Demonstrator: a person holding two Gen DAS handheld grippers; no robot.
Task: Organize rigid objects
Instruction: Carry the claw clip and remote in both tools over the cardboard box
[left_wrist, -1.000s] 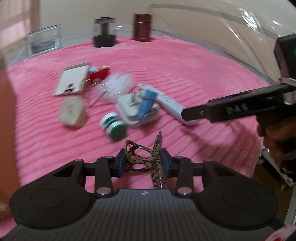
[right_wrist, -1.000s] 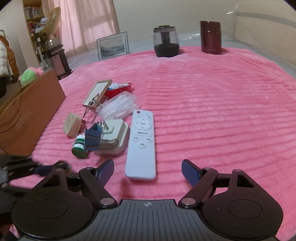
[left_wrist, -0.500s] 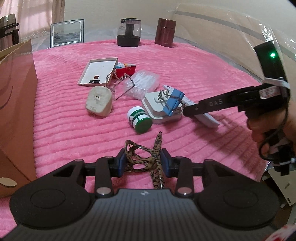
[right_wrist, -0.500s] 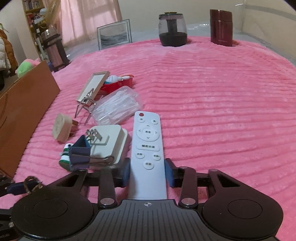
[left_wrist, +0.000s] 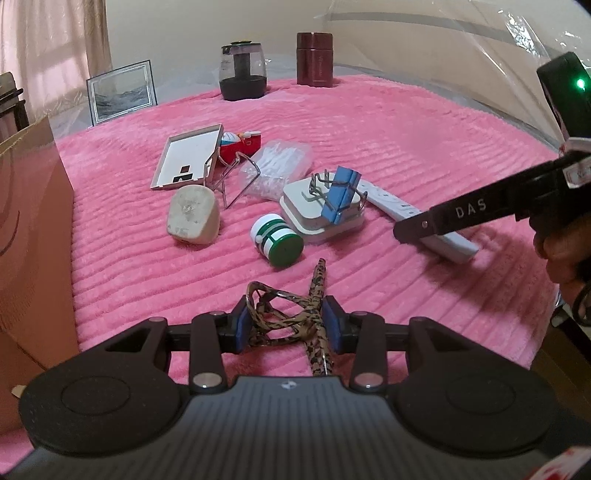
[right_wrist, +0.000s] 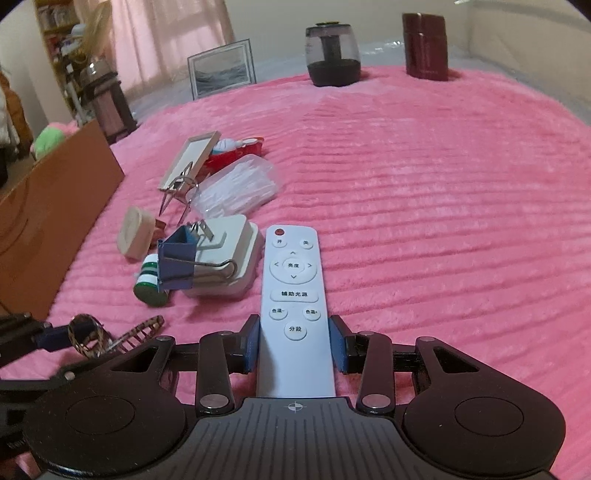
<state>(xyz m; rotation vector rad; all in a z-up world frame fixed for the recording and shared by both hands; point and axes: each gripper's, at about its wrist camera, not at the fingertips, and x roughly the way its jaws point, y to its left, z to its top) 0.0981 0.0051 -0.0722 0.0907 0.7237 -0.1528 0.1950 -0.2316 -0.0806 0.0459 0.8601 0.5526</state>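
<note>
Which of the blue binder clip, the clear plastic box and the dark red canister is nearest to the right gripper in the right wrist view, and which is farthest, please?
From the right gripper:
1. Blue binder clip, just ahead on the left, on the white charger.
2. Clear plastic box, farther up, left of centre.
3. Dark red canister, far back on the right, at the blanket's edge.
</note>
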